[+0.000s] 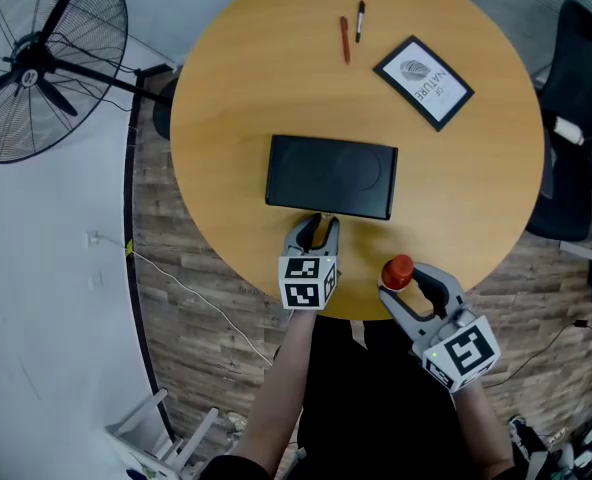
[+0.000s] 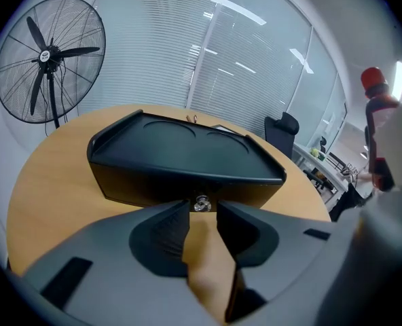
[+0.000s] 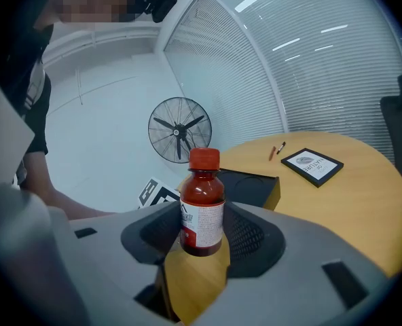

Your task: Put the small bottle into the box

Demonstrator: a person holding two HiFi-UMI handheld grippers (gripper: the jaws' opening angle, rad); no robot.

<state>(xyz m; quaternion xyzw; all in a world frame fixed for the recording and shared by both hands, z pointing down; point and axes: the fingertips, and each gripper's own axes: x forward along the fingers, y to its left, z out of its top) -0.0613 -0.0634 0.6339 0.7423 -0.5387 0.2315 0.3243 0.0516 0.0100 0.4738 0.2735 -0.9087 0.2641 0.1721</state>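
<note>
On the round wooden table (image 1: 476, 198) lies a closed black box (image 1: 331, 176), its inside hidden under the lid. The left gripper (image 1: 314, 226) points at the box's near wall, jaws parted with only bare tabletop between them. The right gripper (image 1: 408, 286) hangs over the table's near edge, right of the box and apart from it, clamped on the small bottle (image 3: 202, 212), which stands upright between its jaws. The head view shows only the bottle's red cap. A small silver latch (image 2: 202, 204) sits just beyond the left jaw tips, too small to make out well.

Round wooden table (image 1: 226, 118), standing fan (image 1: 36, 63), plank floor (image 1: 206, 298), slatted blinds (image 2: 255, 66)
</note>
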